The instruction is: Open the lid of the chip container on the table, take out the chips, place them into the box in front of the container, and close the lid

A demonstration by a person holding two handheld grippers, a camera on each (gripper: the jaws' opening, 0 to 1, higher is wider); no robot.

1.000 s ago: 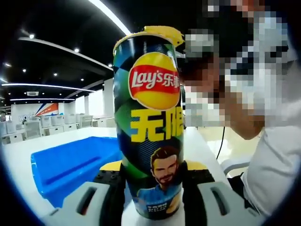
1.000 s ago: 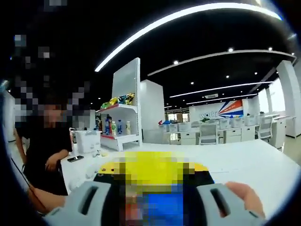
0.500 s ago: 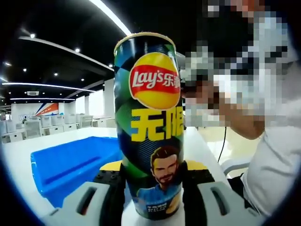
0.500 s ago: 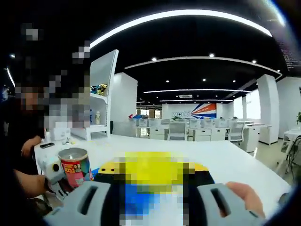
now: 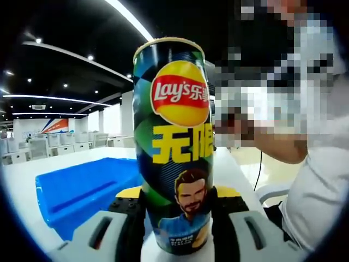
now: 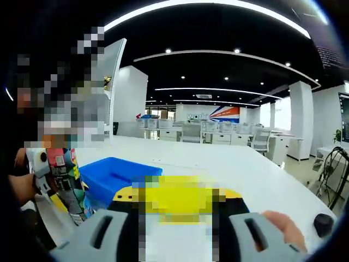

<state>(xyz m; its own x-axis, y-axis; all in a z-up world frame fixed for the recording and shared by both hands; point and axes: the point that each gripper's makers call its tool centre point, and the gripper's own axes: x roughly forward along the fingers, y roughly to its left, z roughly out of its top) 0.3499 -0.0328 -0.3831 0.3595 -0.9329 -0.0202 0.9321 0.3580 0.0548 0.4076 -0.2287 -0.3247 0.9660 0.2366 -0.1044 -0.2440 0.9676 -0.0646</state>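
The chip container [image 5: 173,144] stands upright on the white bench [image 5: 22,185], and the left gripper [image 5: 175,232] clamps it low down, one jaw on each side of its base. In the left gripper view its top rim is bare; one second ago a yellow lid sat tilted on that rim, and half a second ago it was already off. The can itself keeps the same place between the jaws across all three moments. Just beside the container, on its left in this view, lies the blue box [image 5: 82,188], open side up.

In the right gripper view the right gripper [image 6: 175,232] has swung round. One second ago it faced a shelf with bottles; half a second ago the container's open top came in at the left edge; now the container [image 6: 68,183] stands at the left edge seen from the side, tilted in the picture, with the left gripper [image 6: 42,170] around it. The blue box [image 6: 112,174] sits on the bench [image 6: 218,169] just beside the container, towards the middle of the view. A mosaic patch covers the space between the right jaws, so I cannot tell whether they hold anything. A hand [image 6: 283,229] shows beside the right jaw.
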